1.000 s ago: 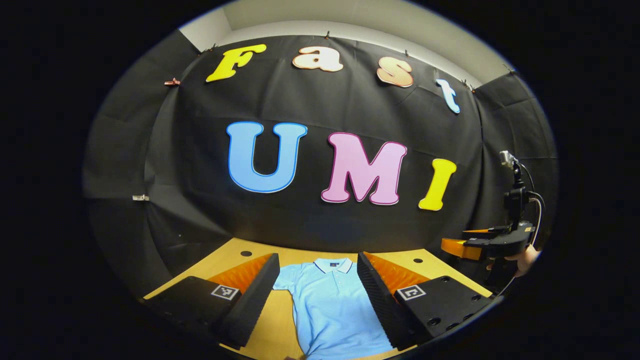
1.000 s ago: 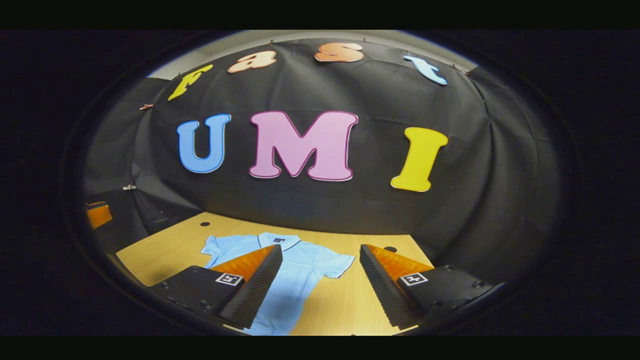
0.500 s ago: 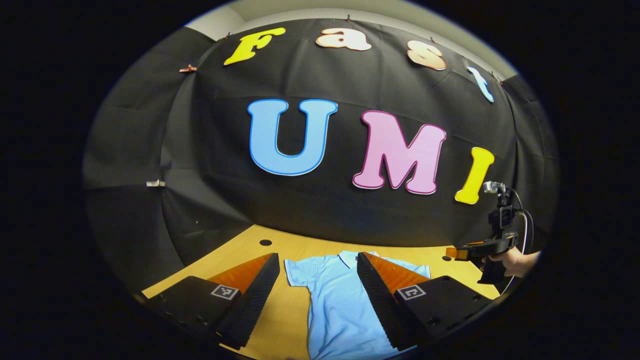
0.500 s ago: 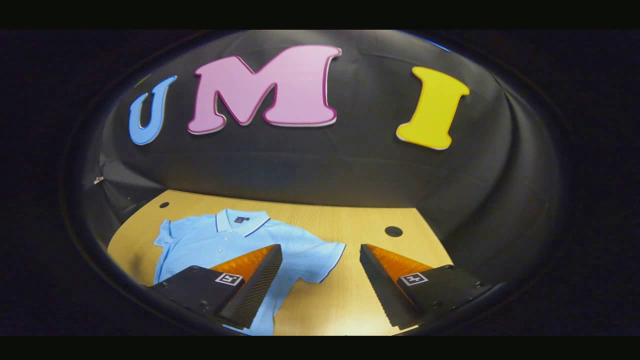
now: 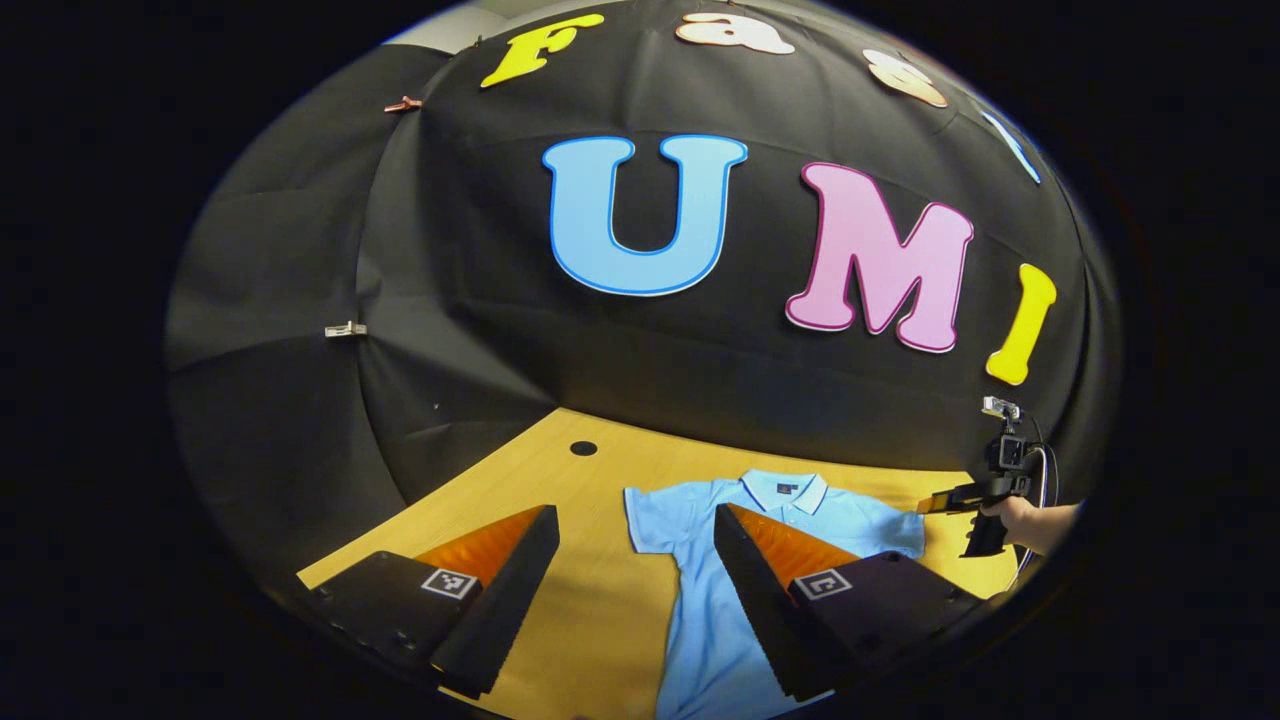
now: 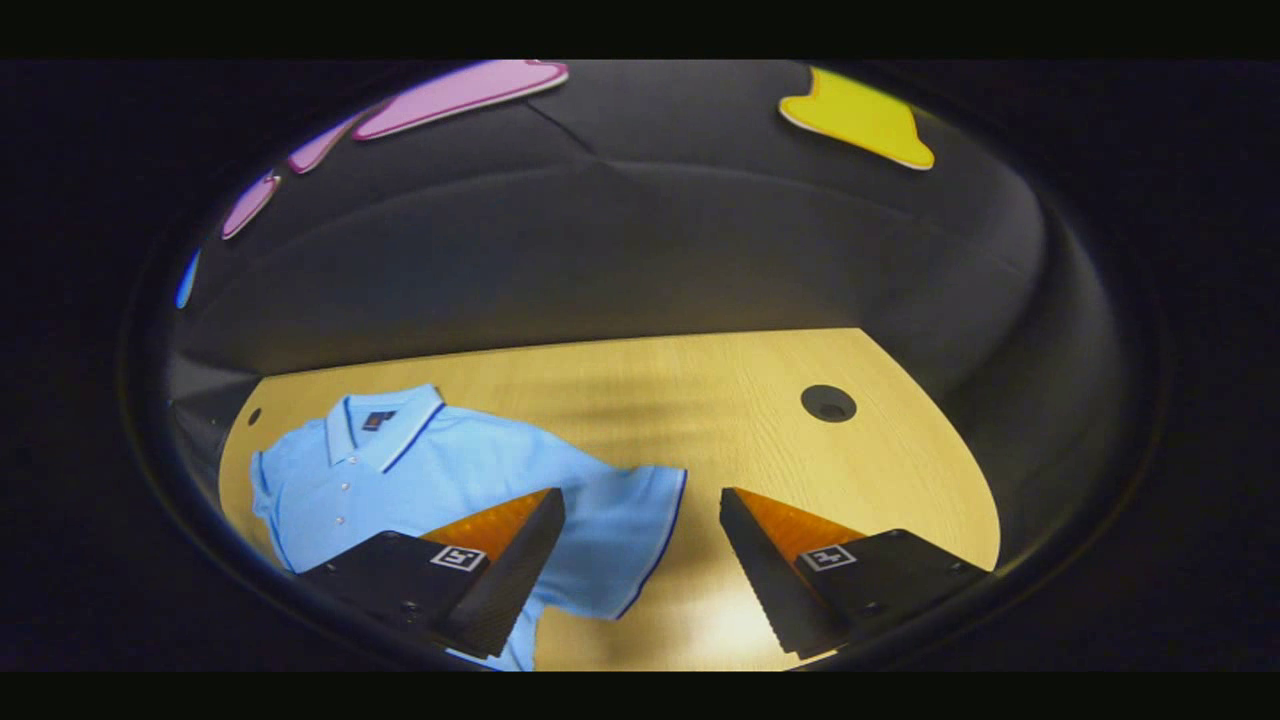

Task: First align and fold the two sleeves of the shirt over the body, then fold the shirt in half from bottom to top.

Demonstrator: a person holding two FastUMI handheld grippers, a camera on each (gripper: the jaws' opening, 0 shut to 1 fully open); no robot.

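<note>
light blue polo shirt [image 6: 400, 480] lies flat, face up, on the wooden worktop [image 6: 760, 440], collar toward the booth wall, long axis running from collar back toward the person; neither sleeve folded yet, so judged: first step not started. key relation: in the right gripper view the shirt's near sleeve [image 6: 630, 530] sits just ahead of and between the fingers of the right claw [image 6: 640, 560], hem edge slanting toward the inner finger, so the right claw is the nearer one to a sleeve. its jaws stand wide apart, holding nothing, pitched down toward the worktop. in the left gripper view the left claw [image 5: 635, 590] is also spread wide and empty, hovering over the shirt's lower body with the other sleeve [image 5: 655, 520] ahead between its fingers; the right claw appears far off past the opposite sleeve, held in a hand [image 5: 1030, 520]. judged next: right claw drops onto the sleeve hem, pinches, carries it inward over the body.
</note>
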